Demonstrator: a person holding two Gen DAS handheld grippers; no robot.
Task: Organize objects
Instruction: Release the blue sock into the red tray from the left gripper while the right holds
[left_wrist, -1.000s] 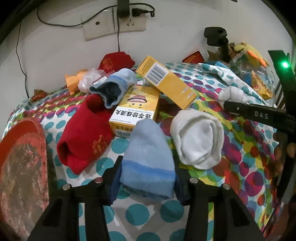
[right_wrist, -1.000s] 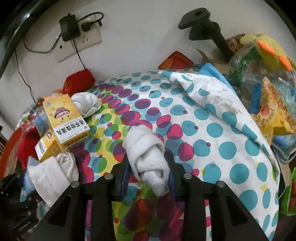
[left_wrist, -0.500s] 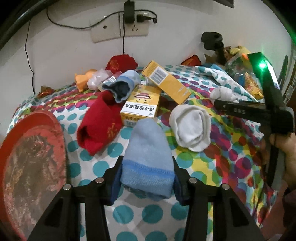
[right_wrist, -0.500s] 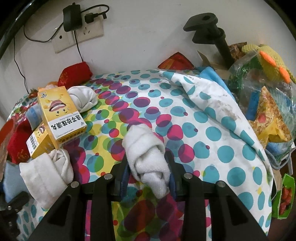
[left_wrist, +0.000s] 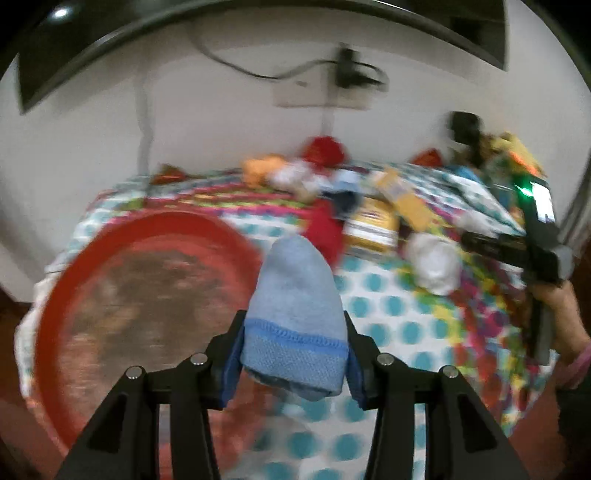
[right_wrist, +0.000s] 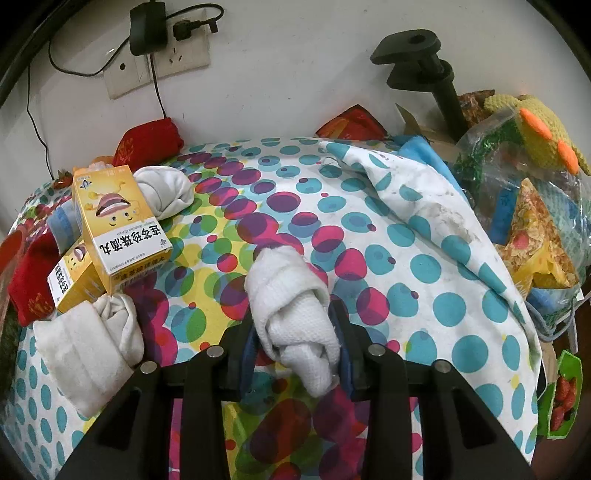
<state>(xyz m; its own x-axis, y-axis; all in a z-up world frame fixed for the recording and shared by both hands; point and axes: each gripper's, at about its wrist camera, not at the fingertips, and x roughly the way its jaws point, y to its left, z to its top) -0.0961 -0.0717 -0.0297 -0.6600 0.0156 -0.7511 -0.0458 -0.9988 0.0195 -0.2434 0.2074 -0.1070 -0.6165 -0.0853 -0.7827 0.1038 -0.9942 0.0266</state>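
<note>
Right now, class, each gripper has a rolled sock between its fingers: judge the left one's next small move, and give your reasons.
Probably carry the light blue rolled sock a little further over the round red tray and only then let go. The left gripper is clamped on the sock, which hangs beside the tray's inner edge, not yet over its middle. The right gripper grips a white knotted sock above the spotted cloth.

Left wrist view motion-blurred: red tray and far clutter smeared, box print unreadable.
</note>
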